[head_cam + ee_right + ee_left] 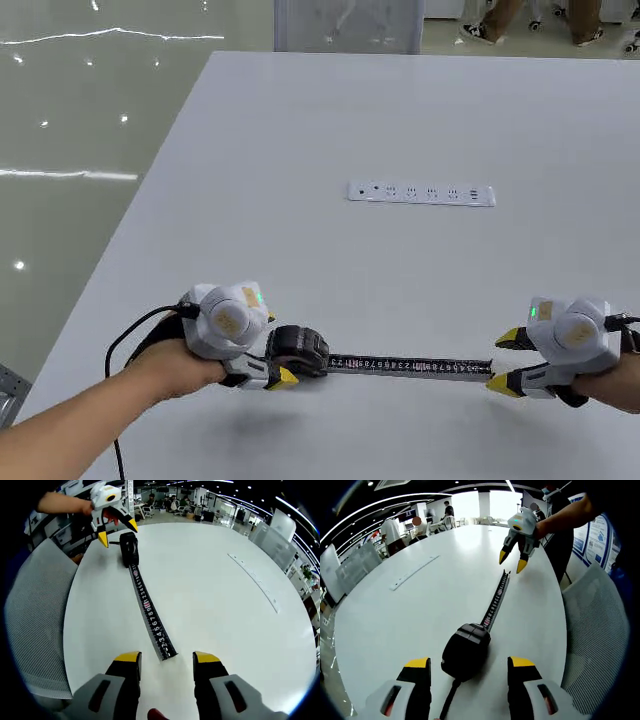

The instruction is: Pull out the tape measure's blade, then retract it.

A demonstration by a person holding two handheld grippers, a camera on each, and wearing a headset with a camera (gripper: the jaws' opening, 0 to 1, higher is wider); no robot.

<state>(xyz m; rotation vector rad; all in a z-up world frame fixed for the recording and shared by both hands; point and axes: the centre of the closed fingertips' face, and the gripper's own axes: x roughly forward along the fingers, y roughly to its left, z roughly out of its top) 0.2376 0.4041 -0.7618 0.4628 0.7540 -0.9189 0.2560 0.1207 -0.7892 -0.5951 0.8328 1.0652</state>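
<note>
In the head view, a white table [400, 120] runs away from the person, with a white power strip [421, 193] lying across its middle. Along the near edge, the tape measure's black case [297, 350] sits at the left, and its blade [410, 366] stretches flat on the table toward the right. The left gripper [279, 350] is at the case, with one yellow-tipped finger on each side of it. The right gripper [505, 361] is at the blade's free end, with its fingers spread and the tip of the blade just reaching between them.

In the left gripper view, the left gripper [470, 662] stands wide open. The case [466, 650] lies between its fingers, and bare table shows on both sides, so nothing is clamped. The blade [496, 600] runs away from the case toward the right gripper [512, 562], which hovers just past its end with the fingers parted. The power strip [415, 572] lies far to the left, and a mesh chair [595, 645] stands at the right.

In the right gripper view, the right gripper [166, 658] is open too. The end of the blade [150, 612] rests on the table just ahead of its fingertips and touches neither finger. At the far end sits the case [129, 547], with the left gripper [118, 533] beside it. The power strip [252, 580] lies to the right.
</note>
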